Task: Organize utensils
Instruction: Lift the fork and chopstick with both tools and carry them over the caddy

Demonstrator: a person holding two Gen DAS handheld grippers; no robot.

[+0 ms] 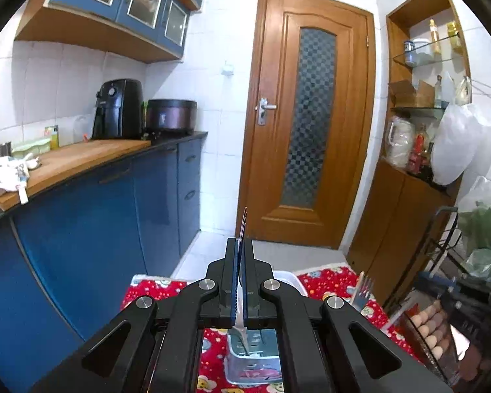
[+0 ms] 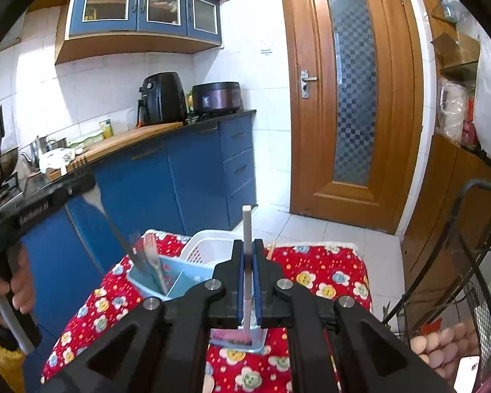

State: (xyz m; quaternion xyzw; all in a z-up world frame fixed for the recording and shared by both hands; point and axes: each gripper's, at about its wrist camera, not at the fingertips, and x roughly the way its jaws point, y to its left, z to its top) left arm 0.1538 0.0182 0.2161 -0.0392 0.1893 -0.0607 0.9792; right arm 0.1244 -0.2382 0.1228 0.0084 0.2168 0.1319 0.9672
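Observation:
My left gripper [image 1: 240, 252] is shut on a thin knife [image 1: 244, 226] held edge-on, its blade pointing down into the light blue utensil holder [image 1: 245, 360]. In the right wrist view the knife [image 2: 121, 235] slants down into that holder [image 2: 186, 275], beside a fork [image 2: 152, 252] standing in it. My right gripper [image 2: 248, 255] is shut on a white-handled utensil [image 2: 246, 229], held upright above the holder. A fork head [image 1: 363, 290] held by the right gripper shows at the right in the left wrist view.
The holder stands on a table under a red flowered cloth [image 2: 311, 281], with a white basket [image 2: 206, 245] behind it. Blue cabinets [image 2: 180, 177] line the left, a wooden door [image 2: 353, 98] stands ahead, and a wire rack with eggs [image 2: 448, 344] stands at the right.

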